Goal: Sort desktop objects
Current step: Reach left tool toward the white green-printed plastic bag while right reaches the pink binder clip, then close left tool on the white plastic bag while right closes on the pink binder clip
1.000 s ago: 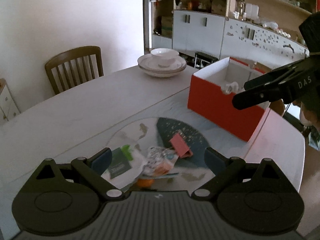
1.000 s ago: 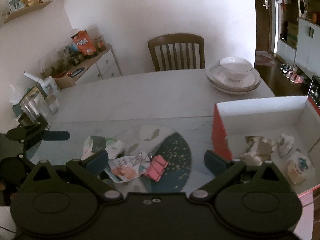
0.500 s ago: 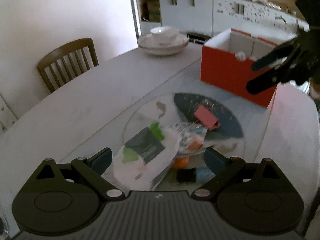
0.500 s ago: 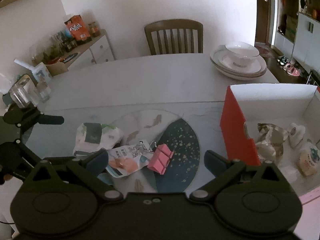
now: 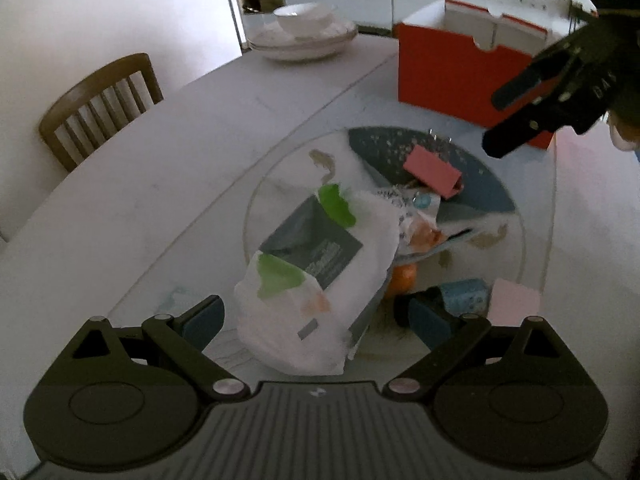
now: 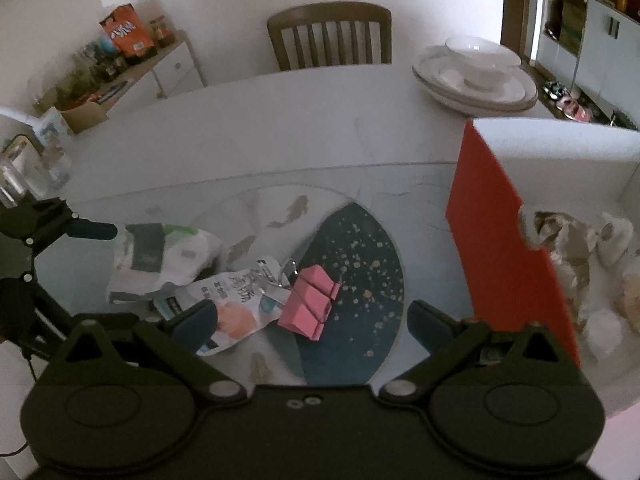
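Note:
A pile lies on a round patterned mat (image 5: 472, 184): a white packet with green and dark print (image 5: 312, 272), a crumpled snack wrapper (image 6: 236, 292), pink binder clips (image 6: 310, 304), an orange item (image 5: 404, 278) and a small blue box (image 5: 466, 296). My left gripper (image 5: 316, 316) is open, low over the white packet. My right gripper (image 6: 312, 316) is open, just above the pink clips. A red box (image 6: 500, 240) with white inside holds several wrapped items (image 6: 568, 244); it stands to the right.
Stacked white plates with a bowl (image 6: 476, 76) sit at the table's far side. A wooden chair (image 6: 330, 36) stands behind the table. A side cabinet with snacks (image 6: 124, 60) is at far left. A pink pad (image 5: 516, 300) lies by the mat's near edge.
My left gripper has moved forward and down over the white packet. My right gripper has come away from the red box, down and left, to above the pink clips. Both stayed open.

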`<control>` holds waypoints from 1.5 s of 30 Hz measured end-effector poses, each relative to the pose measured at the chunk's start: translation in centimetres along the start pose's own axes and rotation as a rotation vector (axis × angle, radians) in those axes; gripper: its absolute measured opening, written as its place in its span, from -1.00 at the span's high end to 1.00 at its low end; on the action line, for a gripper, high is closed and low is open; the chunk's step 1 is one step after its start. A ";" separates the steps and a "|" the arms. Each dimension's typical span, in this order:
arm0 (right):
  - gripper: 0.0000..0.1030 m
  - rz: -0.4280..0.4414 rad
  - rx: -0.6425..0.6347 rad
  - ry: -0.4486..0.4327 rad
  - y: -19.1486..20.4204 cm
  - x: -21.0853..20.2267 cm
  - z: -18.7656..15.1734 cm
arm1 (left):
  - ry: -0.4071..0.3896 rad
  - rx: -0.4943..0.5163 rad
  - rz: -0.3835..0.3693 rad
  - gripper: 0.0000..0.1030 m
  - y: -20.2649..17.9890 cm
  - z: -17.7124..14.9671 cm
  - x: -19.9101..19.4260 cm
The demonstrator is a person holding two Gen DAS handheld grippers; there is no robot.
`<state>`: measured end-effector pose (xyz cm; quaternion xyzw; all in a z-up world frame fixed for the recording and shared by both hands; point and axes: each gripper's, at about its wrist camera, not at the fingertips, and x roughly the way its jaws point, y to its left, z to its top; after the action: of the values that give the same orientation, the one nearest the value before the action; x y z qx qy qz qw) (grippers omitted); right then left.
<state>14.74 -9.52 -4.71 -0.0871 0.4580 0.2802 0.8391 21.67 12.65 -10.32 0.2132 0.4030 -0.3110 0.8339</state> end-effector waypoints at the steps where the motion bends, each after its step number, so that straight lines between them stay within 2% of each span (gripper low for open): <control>1: -0.96 -0.001 0.004 0.005 0.0 0.4 0.0 | 0.001 0.007 0.001 -0.92 0.0 0.0 0.1; 12: -0.90 -0.024 -0.035 0.047 0.6 3.3 0.3 | 0.001 0.014 -0.029 -0.92 0.5 0.1 1.7; 21: -0.62 -0.032 -0.007 0.077 0.1 5.8 0.7 | -0.016 -0.054 -0.062 -0.91 1.4 0.0 1.7; 26: -0.50 -0.034 -0.024 0.098 0.3 6.7 0.5 | -0.015 -0.057 -0.073 -0.90 1.4 0.0 1.7; 30: -0.41 -0.027 -0.040 0.091 0.7 6.8 0.5 | -0.019 -0.062 -0.071 -0.77 1.4 0.0 1.6; 33: -0.22 -0.007 -0.047 0.084 0.9 6.8 0.6 | -0.025 -0.076 -0.077 -0.63 1.4 0.1 1.5; 41: 0.06 0.025 -0.022 0.094 0.7 6.5 0.8 | -0.009 -0.081 -0.058 -0.45 1.0 0.2 1.3; 45: 0.14 0.040 -0.010 0.096 0.4 6.4 0.9 | -0.005 -0.116 -0.053 -0.22 1.1 0.3 1.2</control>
<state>17.88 -6.31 -9.43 -0.0954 0.4979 0.2946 0.8101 23.21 12.86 -10.92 0.1530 0.4238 -0.3093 0.8374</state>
